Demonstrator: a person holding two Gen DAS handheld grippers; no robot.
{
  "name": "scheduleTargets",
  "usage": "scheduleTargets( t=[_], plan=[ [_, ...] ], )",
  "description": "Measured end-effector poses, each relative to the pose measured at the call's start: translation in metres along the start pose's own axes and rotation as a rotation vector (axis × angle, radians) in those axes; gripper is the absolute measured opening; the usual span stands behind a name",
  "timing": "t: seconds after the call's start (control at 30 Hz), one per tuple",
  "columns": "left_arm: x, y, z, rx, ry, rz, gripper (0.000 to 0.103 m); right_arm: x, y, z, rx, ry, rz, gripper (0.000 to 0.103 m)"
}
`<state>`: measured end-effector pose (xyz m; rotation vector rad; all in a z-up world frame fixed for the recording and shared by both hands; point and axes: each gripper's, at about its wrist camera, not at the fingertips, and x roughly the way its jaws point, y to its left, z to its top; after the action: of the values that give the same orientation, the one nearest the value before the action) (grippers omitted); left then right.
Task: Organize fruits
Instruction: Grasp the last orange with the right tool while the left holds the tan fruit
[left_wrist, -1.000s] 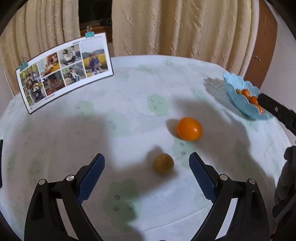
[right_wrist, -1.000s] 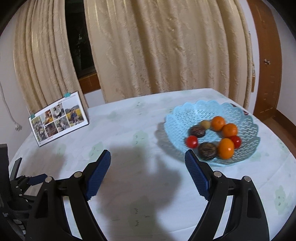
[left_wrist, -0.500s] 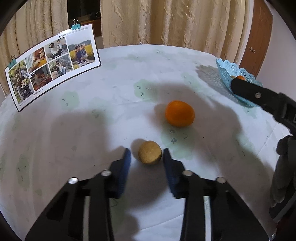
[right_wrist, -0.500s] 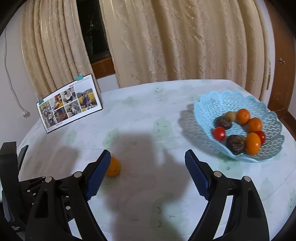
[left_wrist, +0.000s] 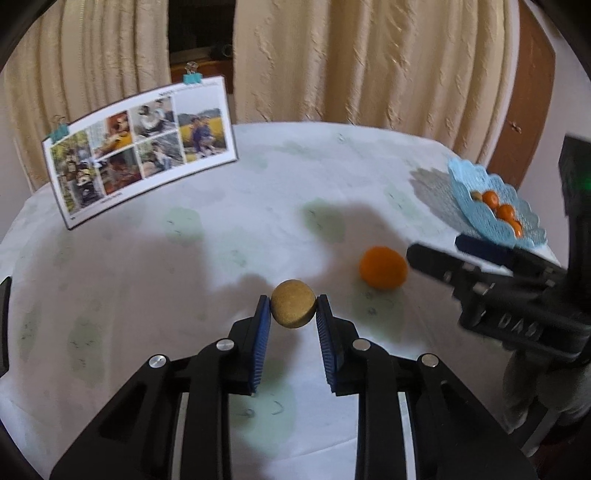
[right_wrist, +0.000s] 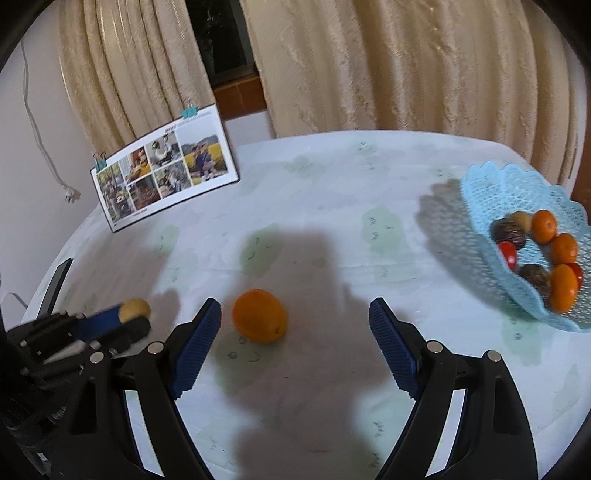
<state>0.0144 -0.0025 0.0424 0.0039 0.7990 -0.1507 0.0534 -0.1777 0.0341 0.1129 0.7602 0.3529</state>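
My left gripper (left_wrist: 293, 314) is shut on a small tan round fruit (left_wrist: 293, 308) and holds it just above the table; the fruit also shows in the right wrist view (right_wrist: 135, 309). An orange (left_wrist: 383, 267) lies on the tablecloth to its right. My right gripper (right_wrist: 294, 325) is open, and the orange (right_wrist: 259, 320) sits between its fingers, nearer the left one. A light blue lattice basket (right_wrist: 480, 221) at the right holds several oranges, red and dark fruits; it also shows in the left wrist view (left_wrist: 469, 192).
A photo calendar (left_wrist: 140, 147) held by clips stands at the back left of the round table (left_wrist: 258, 206); it also shows in the right wrist view (right_wrist: 166, 177). Curtains hang behind. A wooden door (left_wrist: 524, 103) is at the right.
My left gripper closed on the tan fruit and lifted it slightly. My right gripper swung left from the basket until the orange came between its open fingers.
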Motion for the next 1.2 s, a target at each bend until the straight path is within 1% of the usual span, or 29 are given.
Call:
scheduleTargets(
  t=[0.13, 0.2, 0.3, 0.33, 0.37, 0.43, 0.47, 0.53, 0.6, 0.83, 1.0, 1.2],
  plan=[
    [-0.006, 0.006, 0.003, -0.021, -0.016, 0.011, 0.026, 0.012, 0.012, 0.002, -0.034, 0.025, 0.014, 0.084],
    [-0.008, 0.007, 0.003, -0.027, -0.020, 0.015, 0.026, 0.018, 0.017, 0.003, -0.051, 0.038, 0.016, 0.080],
    [-0.009, 0.009, 0.003, -0.033, -0.020, 0.017, 0.026, 0.029, 0.023, 0.002, -0.069, 0.069, 0.024, 0.065],
    [-0.008, 0.008, 0.003, -0.034, -0.020, 0.018, 0.026, 0.032, 0.025, 0.001, -0.075, 0.079, 0.028, 0.064],
    [-0.008, 0.009, 0.003, -0.036, -0.019, 0.018, 0.026, 0.035, 0.027, 0.000, -0.083, 0.089, 0.031, 0.059],
    [-0.008, 0.009, 0.003, -0.037, -0.018, 0.020, 0.026, 0.040, 0.030, -0.001, -0.097, 0.108, 0.036, 0.055],
    [-0.008, 0.009, 0.003, -0.039, -0.017, 0.021, 0.026, 0.043, 0.032, -0.002, -0.104, 0.115, 0.032, 0.054],
    [-0.007, 0.009, 0.002, -0.041, -0.016, 0.023, 0.026, 0.049, 0.034, -0.003, -0.113, 0.136, 0.020, 0.048],
    [-0.007, 0.009, 0.002, -0.042, -0.014, 0.025, 0.026, 0.051, 0.033, -0.002, -0.112, 0.138, 0.015, 0.042],
    [-0.004, 0.009, 0.002, -0.040, -0.008, 0.029, 0.026, 0.045, 0.030, -0.003, -0.088, 0.119, 0.010, 0.041],
    [-0.002, 0.008, 0.001, -0.035, -0.002, 0.033, 0.026, 0.025, 0.021, -0.001, -0.054, 0.067, 0.002, 0.041],
    [0.000, 0.004, 0.000, -0.020, -0.001, 0.035, 0.026, -0.008, -0.005, 0.006, 0.012, -0.014, -0.034, 0.041]
  ],
)
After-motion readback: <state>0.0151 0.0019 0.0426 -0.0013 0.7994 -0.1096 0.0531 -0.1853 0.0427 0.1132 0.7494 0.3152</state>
